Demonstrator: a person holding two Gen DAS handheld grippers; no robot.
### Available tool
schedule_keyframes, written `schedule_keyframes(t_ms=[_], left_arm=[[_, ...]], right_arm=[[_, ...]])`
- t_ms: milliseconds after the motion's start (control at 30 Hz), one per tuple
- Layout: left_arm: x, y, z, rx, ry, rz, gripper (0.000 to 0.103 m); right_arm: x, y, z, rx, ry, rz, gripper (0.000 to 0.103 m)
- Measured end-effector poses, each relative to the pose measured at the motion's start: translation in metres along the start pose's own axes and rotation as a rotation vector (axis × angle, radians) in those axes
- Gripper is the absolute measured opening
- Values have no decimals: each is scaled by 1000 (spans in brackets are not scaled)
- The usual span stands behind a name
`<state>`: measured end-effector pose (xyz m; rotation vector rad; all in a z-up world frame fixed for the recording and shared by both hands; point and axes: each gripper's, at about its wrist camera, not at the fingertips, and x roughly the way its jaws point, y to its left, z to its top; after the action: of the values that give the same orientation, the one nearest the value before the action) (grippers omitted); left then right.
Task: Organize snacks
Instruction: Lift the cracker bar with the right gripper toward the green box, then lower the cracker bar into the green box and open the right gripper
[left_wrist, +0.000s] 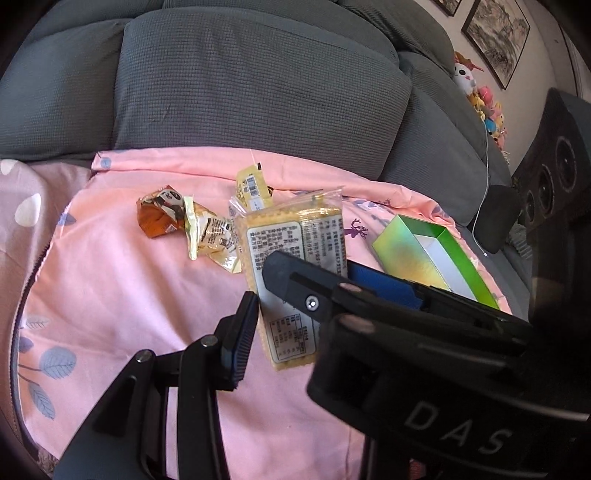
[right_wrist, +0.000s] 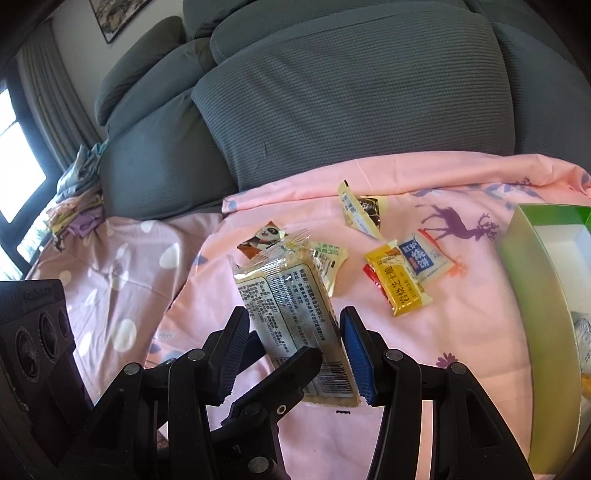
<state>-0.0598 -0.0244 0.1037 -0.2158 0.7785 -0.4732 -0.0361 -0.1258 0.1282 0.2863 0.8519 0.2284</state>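
Holding one cracker packet (right_wrist: 291, 310) between two tools over a pink sheet (right_wrist: 461, 332) spread on a grey sofa (right_wrist: 351, 92). Gripped across its width by the right gripper (right_wrist: 295, 343), jaws clenched on the packet's long edges, a black pad on one side and a blue pad on the other. Pinched lower down by the left gripper (left_wrist: 286, 325) as well, jaws closed to a narrow gap on the wrapper, with one finger laid over the printed back in the right wrist view and the other mostly hidden. Turned printed side toward both cameras, top end leaning toward the sofa back. Just behind the packet, on the sheet: a crumpled panda wrapper (right_wrist: 264, 236) and a pale yellow-green wrapper (right_wrist: 328, 258). Farther behind it, a yellow sachet (right_wrist: 356, 210) propped on edge. Right of the packet, a small heap: a yellow bar (right_wrist: 399, 284), a red packet (right_wrist: 373, 280) beneath it and a white-and-blue packet (right_wrist: 421, 254). Well to the right of the packet, an open green box (right_wrist: 532, 266) with a white inside and something pale lying in it. Left of the packet in the right wrist view, at the frame's edge, a black speaker (right_wrist: 37, 339). Far beyond the packet, plush toys (left_wrist: 476, 92) along the sofa back.
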Motion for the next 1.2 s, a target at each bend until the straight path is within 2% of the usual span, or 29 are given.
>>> schedule_keyframes(t_ms=[333,767,933,1200], left_arm=[[0,-1,-1,2,-10,-12,36],[-4,-7,-1,28,-42,18,36],[-10,-21,4,59,-70,21,36],[-16,-58,15,123,-113,-12,36]], right_arm=[[-6,1,-4,24,-49,-17,55],[-6,-1,-4,25,-52,1,55],[-21,-3,-1,13,-77,4,55],[-63,-19,6,8,-167,-17,55]])
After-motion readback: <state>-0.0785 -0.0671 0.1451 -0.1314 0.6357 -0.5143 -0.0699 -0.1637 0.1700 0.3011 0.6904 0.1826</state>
